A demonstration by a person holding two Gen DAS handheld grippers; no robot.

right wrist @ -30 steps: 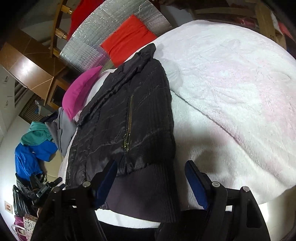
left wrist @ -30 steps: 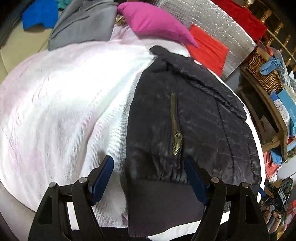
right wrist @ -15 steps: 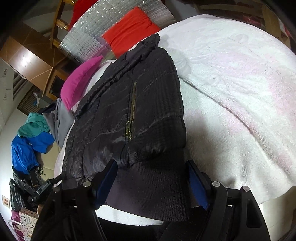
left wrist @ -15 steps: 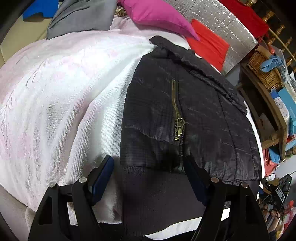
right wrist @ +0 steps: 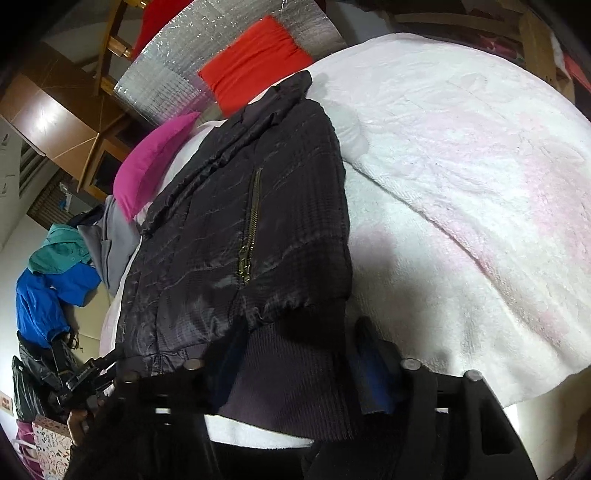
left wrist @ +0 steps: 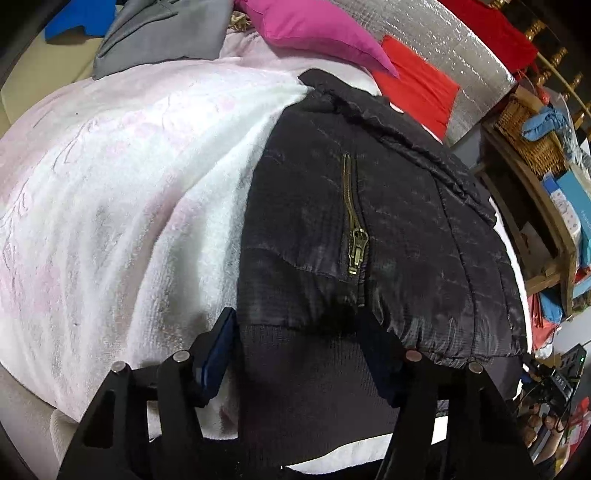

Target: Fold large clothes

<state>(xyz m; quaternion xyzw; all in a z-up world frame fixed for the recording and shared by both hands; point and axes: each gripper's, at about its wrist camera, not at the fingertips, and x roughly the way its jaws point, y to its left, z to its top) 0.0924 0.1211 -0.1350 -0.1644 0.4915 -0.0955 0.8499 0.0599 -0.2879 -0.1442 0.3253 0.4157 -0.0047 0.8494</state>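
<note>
A black quilted jacket (left wrist: 369,229) with a brass pocket zipper (left wrist: 356,236) lies folded on a white and pink towel (left wrist: 122,192); it also shows in the right wrist view (right wrist: 236,236). My left gripper (left wrist: 295,343) is open, its blue-padded jaws on either side of the jacket's ribbed hem (left wrist: 314,387). My right gripper (right wrist: 295,354) is open too, astride the same ribbed hem (right wrist: 291,384) at the jacket's other near corner. I cannot tell whether the pads touch the cloth.
A magenta pillow (left wrist: 317,29), grey garment (left wrist: 162,33) and red cloth (left wrist: 421,85) on silver sheet lie beyond the jacket. A wooden shelf with a basket (left wrist: 528,140) stands right. Blue and teal clothes (right wrist: 48,277) hang at the left in the right wrist view.
Both grippers have moved forward and down onto the jacket's hem, so the ribbed band now sits between their open jaws. The jacket itself has stayed in place.
</note>
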